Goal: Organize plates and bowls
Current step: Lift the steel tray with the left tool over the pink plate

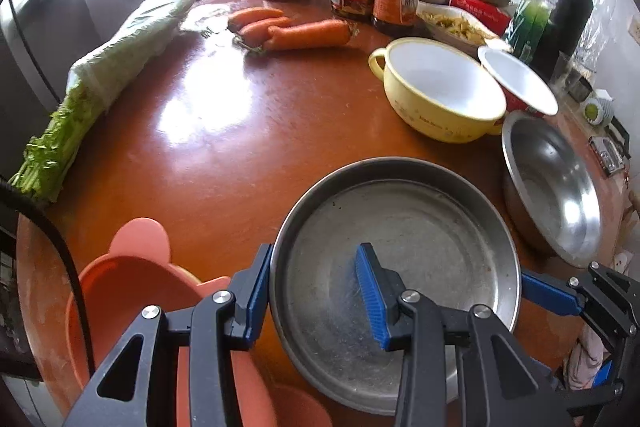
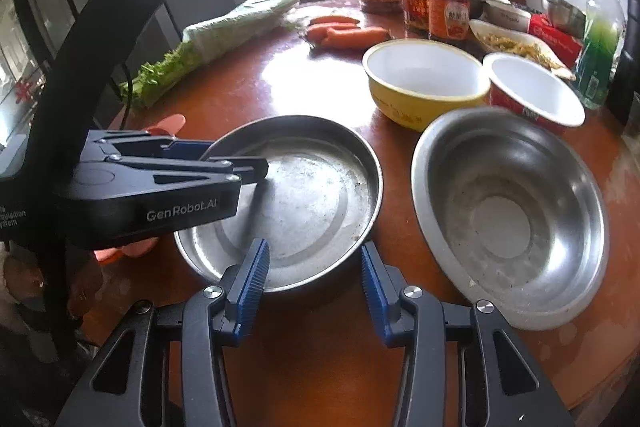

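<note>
A: What's nearest?
B: The left gripper [image 1: 316, 291] straddles the near-left rim of the flat steel pan [image 1: 420, 227], jaws narrowed onto its wall; "GenRobot.AI" reads on its side. The right gripper [image 2: 314, 281] straddles the opposite rim, pads seemingly just clear of it.
A: Beyond?
B: One steel bowl [image 2: 516, 211], one yellow bowl [image 2: 424, 79], one red bowl [image 2: 536, 95], three carrots [image 2: 348, 31]. Bare table [image 2: 240, 95] lies left.

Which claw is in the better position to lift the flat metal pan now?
Probably the left claw: its fingers straddle the rim of the flat metal pan. The right claw sits at the near rim, nothing between its fingers.
</note>
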A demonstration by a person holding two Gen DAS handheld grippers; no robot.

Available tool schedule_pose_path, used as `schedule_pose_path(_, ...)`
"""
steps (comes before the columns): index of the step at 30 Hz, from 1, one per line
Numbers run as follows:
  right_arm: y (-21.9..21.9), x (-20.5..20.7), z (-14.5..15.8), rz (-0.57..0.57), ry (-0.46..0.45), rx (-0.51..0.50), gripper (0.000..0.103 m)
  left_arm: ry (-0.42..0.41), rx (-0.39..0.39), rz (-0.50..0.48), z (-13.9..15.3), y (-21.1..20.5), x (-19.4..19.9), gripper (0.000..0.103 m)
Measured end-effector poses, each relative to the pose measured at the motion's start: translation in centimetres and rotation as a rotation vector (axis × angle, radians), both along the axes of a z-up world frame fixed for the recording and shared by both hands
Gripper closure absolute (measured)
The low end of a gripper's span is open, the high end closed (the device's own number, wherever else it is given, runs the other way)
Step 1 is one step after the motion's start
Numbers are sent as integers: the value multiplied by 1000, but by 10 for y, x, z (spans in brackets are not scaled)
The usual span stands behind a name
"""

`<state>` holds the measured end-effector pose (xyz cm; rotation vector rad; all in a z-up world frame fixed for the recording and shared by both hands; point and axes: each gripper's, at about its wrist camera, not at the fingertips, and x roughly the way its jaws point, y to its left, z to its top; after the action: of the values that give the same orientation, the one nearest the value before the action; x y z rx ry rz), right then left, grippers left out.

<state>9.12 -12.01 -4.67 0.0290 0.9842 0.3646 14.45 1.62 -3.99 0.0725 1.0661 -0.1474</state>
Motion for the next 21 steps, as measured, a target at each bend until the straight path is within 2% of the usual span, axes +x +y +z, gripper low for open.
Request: schedule_pose_path(21, 12, -4, 43, 25, -123, 9, 55, -119, -63, 41, 49, 18, -20, 61)
